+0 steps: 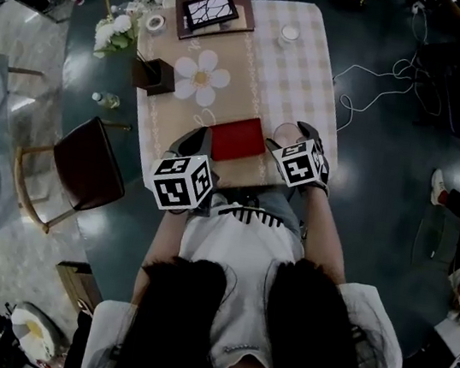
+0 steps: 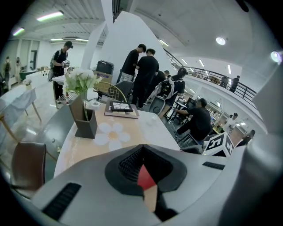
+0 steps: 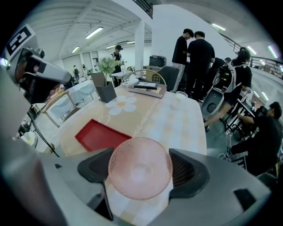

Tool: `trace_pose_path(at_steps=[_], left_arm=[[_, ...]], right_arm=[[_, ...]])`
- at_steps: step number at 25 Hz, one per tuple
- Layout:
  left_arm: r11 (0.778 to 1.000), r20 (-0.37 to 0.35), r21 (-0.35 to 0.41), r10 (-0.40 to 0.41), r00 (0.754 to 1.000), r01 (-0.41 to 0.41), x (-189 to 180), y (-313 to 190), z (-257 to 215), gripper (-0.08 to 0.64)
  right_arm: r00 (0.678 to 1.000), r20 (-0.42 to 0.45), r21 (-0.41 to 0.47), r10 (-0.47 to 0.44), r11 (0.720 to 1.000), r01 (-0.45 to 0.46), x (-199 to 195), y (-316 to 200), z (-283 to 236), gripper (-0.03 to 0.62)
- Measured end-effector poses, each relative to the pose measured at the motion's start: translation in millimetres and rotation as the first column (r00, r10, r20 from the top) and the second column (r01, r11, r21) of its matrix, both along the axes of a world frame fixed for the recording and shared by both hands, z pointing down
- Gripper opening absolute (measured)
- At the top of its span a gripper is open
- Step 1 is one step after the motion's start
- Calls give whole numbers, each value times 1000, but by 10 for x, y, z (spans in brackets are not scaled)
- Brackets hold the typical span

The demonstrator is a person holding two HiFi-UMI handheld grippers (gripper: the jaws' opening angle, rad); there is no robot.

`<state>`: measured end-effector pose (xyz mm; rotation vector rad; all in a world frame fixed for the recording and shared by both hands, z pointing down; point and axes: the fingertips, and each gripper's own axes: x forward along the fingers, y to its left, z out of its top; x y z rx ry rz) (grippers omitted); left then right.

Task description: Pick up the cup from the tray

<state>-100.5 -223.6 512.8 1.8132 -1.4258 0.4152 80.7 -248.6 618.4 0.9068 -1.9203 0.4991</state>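
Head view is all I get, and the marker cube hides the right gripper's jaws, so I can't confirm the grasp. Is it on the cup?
Observer: Yes. The right gripper view shows the right gripper with one jaw against each side of the pink cup.
Operator: And the left gripper, is it carrying anything? Its cube covers it too.
Observer: No. The left gripper view shows the left gripper with its jaws together and nothing between them. Only a sliver of the red tray shows through the narrow gap below the tips.
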Motion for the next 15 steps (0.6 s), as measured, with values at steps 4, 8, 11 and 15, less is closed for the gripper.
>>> trace_pose_path(at_steps=[4,8,11,15], left_arm=[[1000,-4,-8,-3,1000,3,36,-12,26,8],[1000,-5,-7,-7,1000,7,44,-21,32,8],[1000,-10,-14,-10,1000,9,53,8,53,8],[999,-28,-41,-30,999,29,11,70,109,8]], right_arm=[[1000,-8,-20,16,1000,-16,95,29,103,400],[1000,1,-16,9,1000,-9,114,47,133,400],[1000,10,-18,19,1000,-19,146,82,147,400],[997,44,-39,68,997,-67,185,101,131,400]])
